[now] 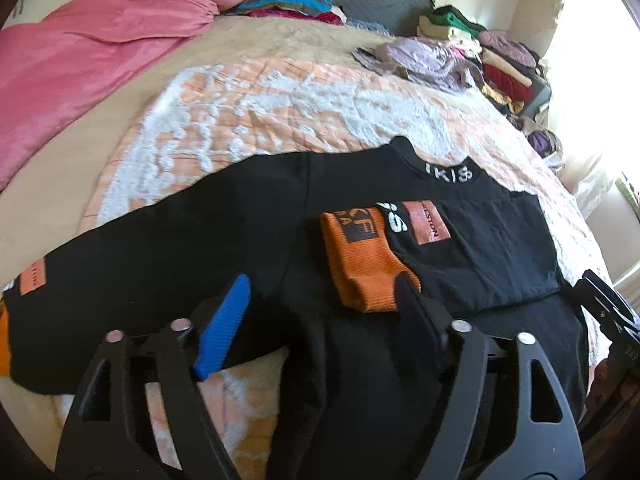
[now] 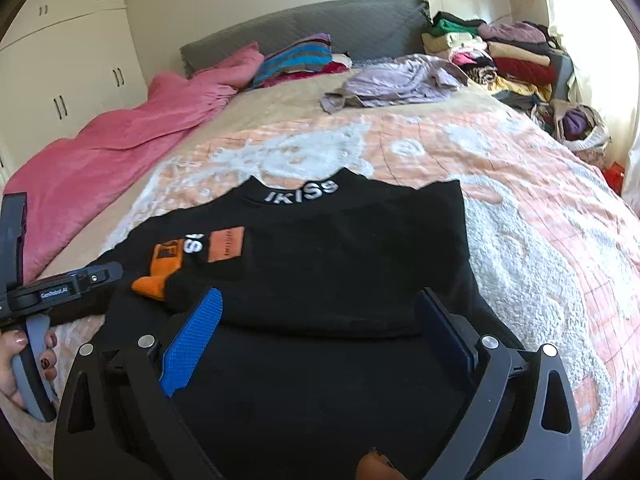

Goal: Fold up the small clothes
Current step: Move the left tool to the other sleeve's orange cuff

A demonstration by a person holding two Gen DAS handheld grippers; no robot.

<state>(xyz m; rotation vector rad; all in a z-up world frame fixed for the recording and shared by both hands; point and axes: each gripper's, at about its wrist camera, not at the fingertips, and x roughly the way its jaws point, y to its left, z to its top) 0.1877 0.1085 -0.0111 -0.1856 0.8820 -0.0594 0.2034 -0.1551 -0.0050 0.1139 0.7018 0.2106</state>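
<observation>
Black long-sleeve knit sweatshirt (image 2: 340, 256) with white "IKISS" lettering on the collar, ribbed orange cuff (image 1: 364, 264) and orange rectangular patches lies flat on the bed's peach-and-white textured quilted bedspread (image 1: 248, 96), right sleeve folded across the chest so the cuff rests on the body. Left hand-held gripper (image 1: 316, 304), black frame with one blue ribbed pad and one dark pad, jaws spread wide, nothing pinched; it hangs just over the lower left body, its dark finger right beside the orange cuff, contact unclear. Right hand-held gripper (image 2: 324, 332) also stands wide apart, nothing between the pads, poised above the hem-side half of the sweatshirt; the folded edge lies just ahead of its tips. In the right wrist view the left device and a hand (image 2: 16, 364) with painted nails show at the left edge. Around: crumpled pink plush blanket (image 1: 88, 52) on the far left, striped folded stack (image 2: 300, 60) against the grey quilted headboard (image 2: 352, 24), lilac crumpled garment (image 2: 400, 80), tall heap of mixed clothes (image 2: 512, 56) on the right side. White wardrobe doors (image 2: 72, 76) behind.
</observation>
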